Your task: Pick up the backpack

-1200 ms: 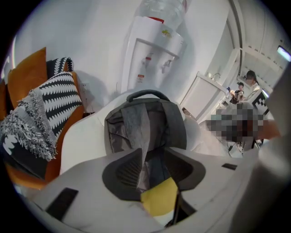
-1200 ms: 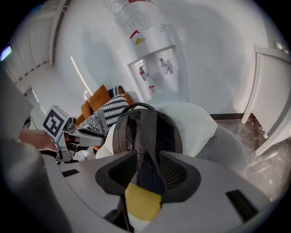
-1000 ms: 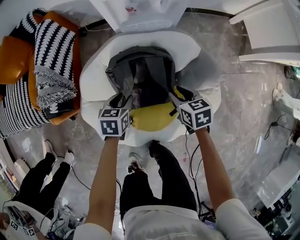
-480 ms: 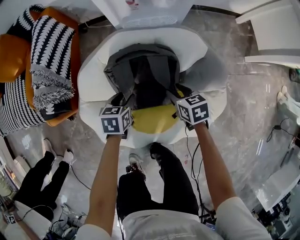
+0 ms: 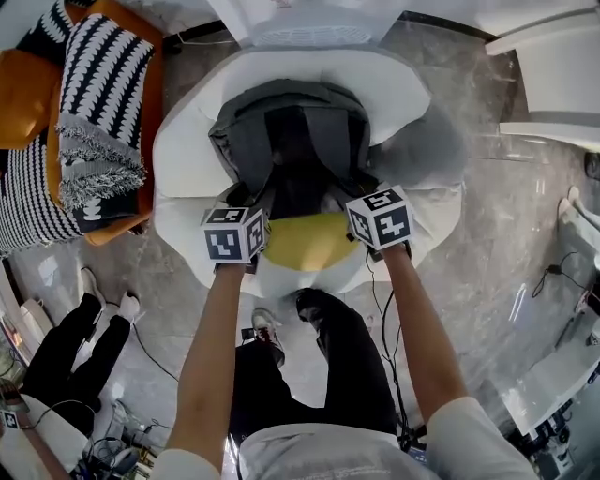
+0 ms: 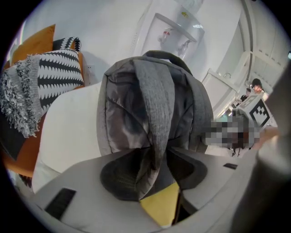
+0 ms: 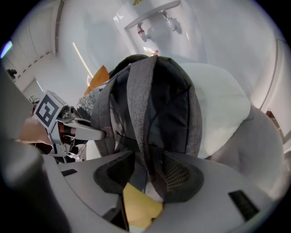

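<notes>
A grey backpack (image 5: 291, 141) stands upright on a white padded seat (image 5: 187, 159), its shoulder straps facing me, with a yellow cushion (image 5: 309, 239) at its foot. My left gripper (image 5: 246, 202) is at the lower end of the left strap (image 6: 157, 127). That strap hangs between the open jaws (image 6: 152, 175), and the dark pads show on both sides of it. My right gripper (image 5: 354, 195) is at the right strap (image 7: 138, 113), which also runs down between open jaws (image 7: 145, 175). Neither gripper presses on the fabric.
An orange chair with black-and-white blankets (image 5: 108, 103) stands to the left of the seat. A white water dispenser (image 5: 300, 19) is behind it and white furniture (image 5: 553, 84) to the right. Another person's legs (image 5: 66, 337) and cables (image 5: 384, 309) are on the marble floor.
Both grippers have sunk lower onto the bottom of the backpack's straps and drawn a little closer together. The backpack has not moved.
</notes>
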`<action>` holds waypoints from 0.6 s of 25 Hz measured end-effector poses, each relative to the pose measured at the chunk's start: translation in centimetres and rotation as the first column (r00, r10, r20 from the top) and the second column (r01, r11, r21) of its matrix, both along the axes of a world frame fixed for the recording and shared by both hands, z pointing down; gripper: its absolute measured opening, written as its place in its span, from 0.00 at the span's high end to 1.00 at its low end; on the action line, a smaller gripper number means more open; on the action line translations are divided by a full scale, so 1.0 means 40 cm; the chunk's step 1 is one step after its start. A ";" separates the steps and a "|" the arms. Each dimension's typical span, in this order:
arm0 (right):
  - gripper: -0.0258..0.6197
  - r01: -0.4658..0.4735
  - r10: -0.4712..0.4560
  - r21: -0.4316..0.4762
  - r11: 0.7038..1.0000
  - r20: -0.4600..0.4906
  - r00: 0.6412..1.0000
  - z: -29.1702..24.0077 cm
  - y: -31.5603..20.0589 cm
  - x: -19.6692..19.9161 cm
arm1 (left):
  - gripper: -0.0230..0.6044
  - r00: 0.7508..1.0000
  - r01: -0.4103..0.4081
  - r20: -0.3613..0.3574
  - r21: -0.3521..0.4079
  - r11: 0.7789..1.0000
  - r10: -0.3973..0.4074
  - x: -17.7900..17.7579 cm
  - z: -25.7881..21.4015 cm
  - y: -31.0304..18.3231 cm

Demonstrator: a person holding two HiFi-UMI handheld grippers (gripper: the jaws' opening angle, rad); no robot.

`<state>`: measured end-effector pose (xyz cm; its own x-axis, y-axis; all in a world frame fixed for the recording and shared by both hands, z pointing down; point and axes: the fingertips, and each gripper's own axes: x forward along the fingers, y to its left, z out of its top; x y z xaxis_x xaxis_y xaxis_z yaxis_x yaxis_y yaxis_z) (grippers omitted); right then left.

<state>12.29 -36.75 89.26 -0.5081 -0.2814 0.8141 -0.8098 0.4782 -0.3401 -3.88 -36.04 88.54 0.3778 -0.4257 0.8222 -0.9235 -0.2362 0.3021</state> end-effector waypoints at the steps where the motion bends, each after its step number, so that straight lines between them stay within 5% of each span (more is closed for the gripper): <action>1: 0.70 0.008 -0.008 0.002 1.000 -0.004 1.000 0.006 0.001 -0.005 | 0.64 1.000 0.001 -0.001 -0.003 1.000 -0.001 0.002 0.006 0.001; 7: 0.70 0.023 -0.023 0.023 0.999 -0.005 1.000 0.026 0.001 -0.017 | 0.65 1.000 0.019 -0.014 0.003 1.000 -0.019 0.011 0.017 0.005; 12: 0.70 0.039 -0.039 0.022 0.999 -0.003 0.999 0.032 0.000 -0.027 | 0.77 1.000 0.016 -0.002 0.005 1.000 -0.016 0.006 0.021 0.012; 15: 0.81 0.031 -0.030 0.014 0.999 -0.006 1.000 0.025 0.003 -0.021 | 0.79 1.000 -0.002 0.010 -0.008 1.000 0.003 0.005 0.018 0.022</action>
